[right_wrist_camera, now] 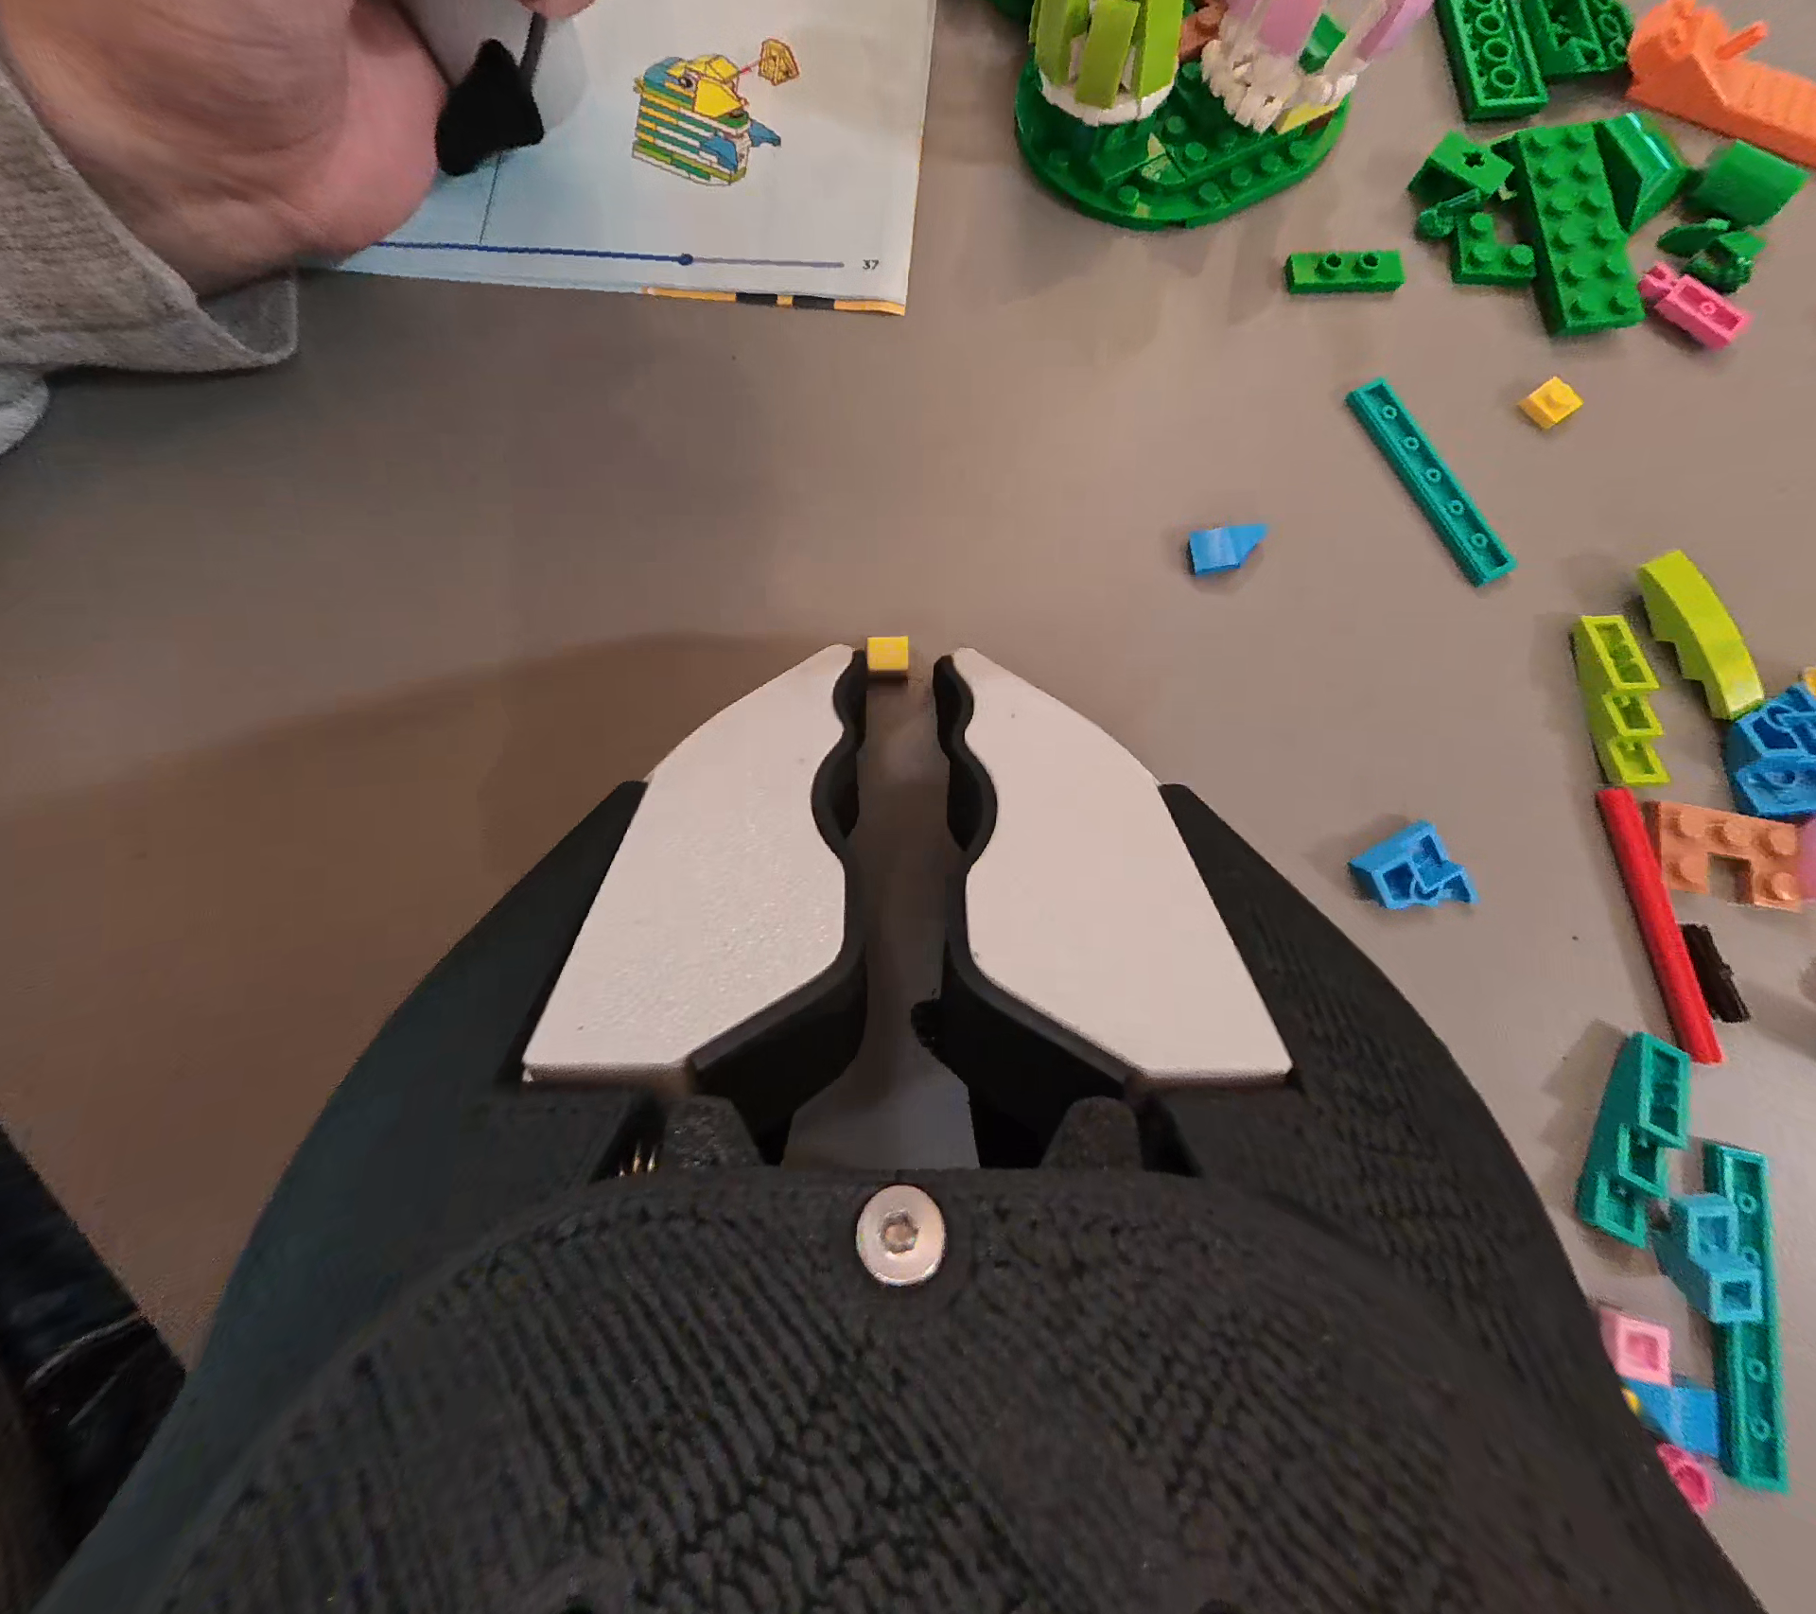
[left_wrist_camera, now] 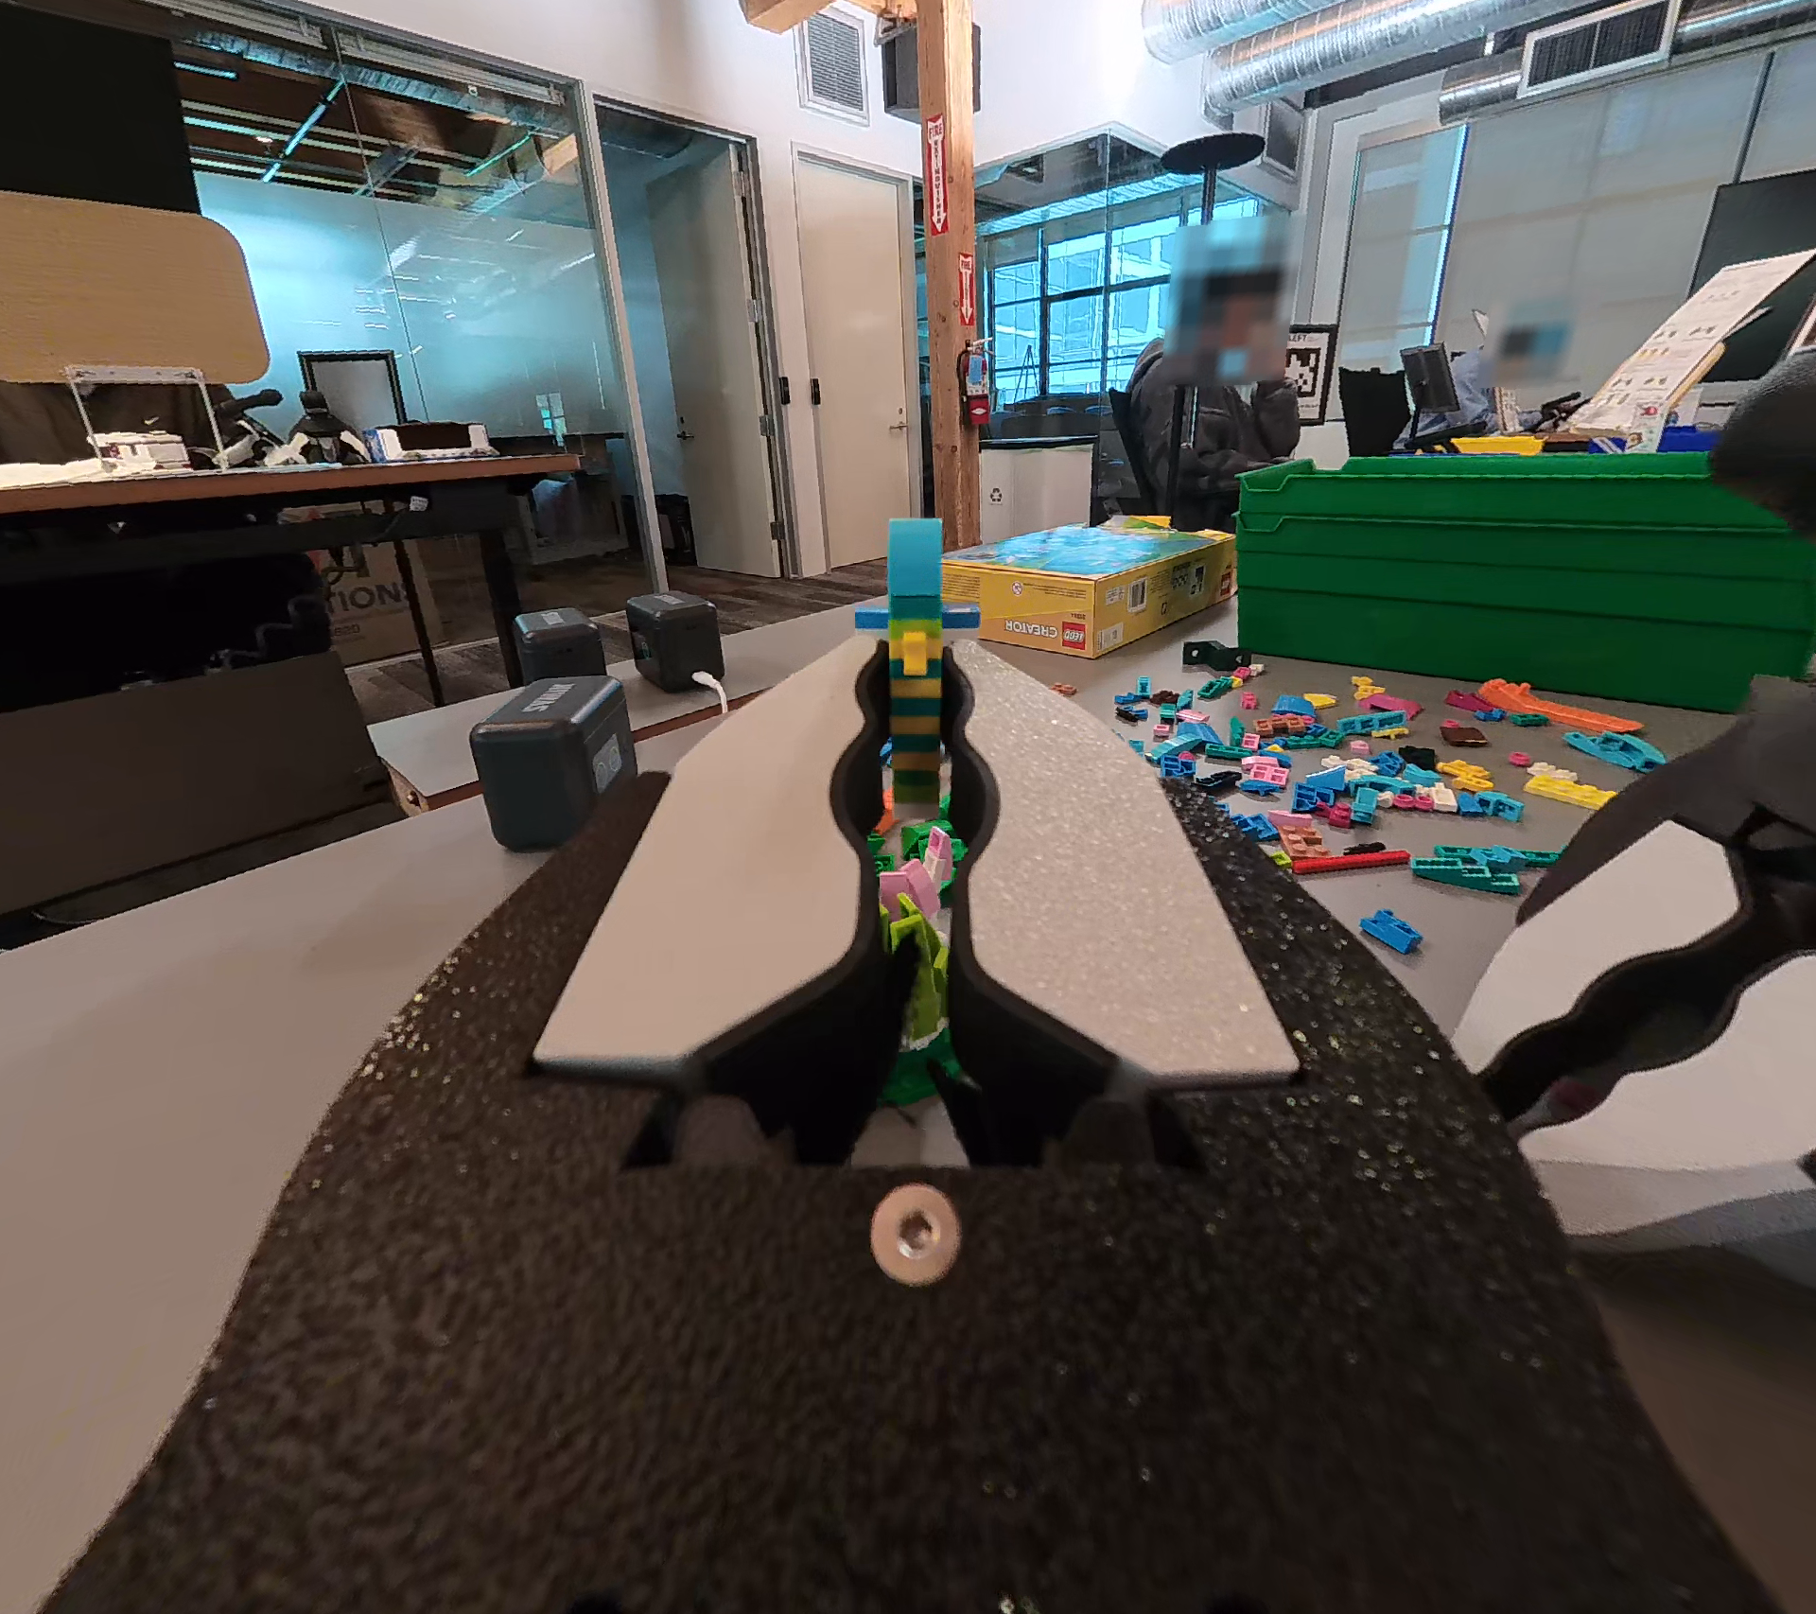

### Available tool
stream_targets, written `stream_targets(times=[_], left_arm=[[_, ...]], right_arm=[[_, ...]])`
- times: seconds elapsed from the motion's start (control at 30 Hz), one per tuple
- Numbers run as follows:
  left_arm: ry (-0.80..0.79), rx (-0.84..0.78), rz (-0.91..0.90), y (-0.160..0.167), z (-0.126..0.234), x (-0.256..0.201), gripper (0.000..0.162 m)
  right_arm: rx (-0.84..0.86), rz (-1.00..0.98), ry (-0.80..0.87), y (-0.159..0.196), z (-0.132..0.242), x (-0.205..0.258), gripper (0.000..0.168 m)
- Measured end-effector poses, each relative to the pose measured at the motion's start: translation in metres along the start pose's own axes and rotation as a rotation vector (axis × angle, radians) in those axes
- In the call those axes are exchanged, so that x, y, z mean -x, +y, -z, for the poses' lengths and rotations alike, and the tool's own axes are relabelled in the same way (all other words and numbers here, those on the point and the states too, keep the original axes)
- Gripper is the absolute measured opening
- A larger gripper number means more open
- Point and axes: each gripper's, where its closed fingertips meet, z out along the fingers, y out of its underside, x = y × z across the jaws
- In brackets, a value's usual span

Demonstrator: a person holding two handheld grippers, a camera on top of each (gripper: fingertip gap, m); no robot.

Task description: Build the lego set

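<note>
My left gripper [left_wrist_camera: 914,667] is shut on a small striped lego build [left_wrist_camera: 914,574] in yellow, green, teal and blue, and holds it upright above the grey table [left_wrist_camera: 197,1075]. My right gripper [right_wrist_camera: 892,664] points down at the table, jaws a narrow gap apart. A tiny yellow square piece [right_wrist_camera: 887,655] sits between its tips, against the left finger and clear of the right one. An open instruction booklet [right_wrist_camera: 766,191] lies at the top left, partly under a person's hand [right_wrist_camera: 197,43]. A green plant build [right_wrist_camera: 1179,53] with lime and pink leaves stands beyond.
Loose bricks [right_wrist_camera: 1572,240] in green, teal, blue, lime and pink lie scattered along the right. In the left wrist view, a yellow lego box [left_wrist_camera: 1081,594], stacked green bins [left_wrist_camera: 1503,574] and dark cube-shaped devices [left_wrist_camera: 550,761] sit farther back. People sit at desks behind. Tip to tip, the grippers are about 15 cm apart.
</note>
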Motion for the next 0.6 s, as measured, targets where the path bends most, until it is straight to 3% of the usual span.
stream_targets(times=[0.43,0.6], left_arm=[[0.015,0.011,0.002,0.002,-0.001,-0.002,0.008],[0.019,0.016,0.02,0.004,-0.002,-0.002,0.008]], right_arm=[[0.007,0.038,-0.012,-0.002,-0.002,-0.001,0.006],[-0.065,0.076,0.04,-0.013,-0.001,-0.012,0.006]])
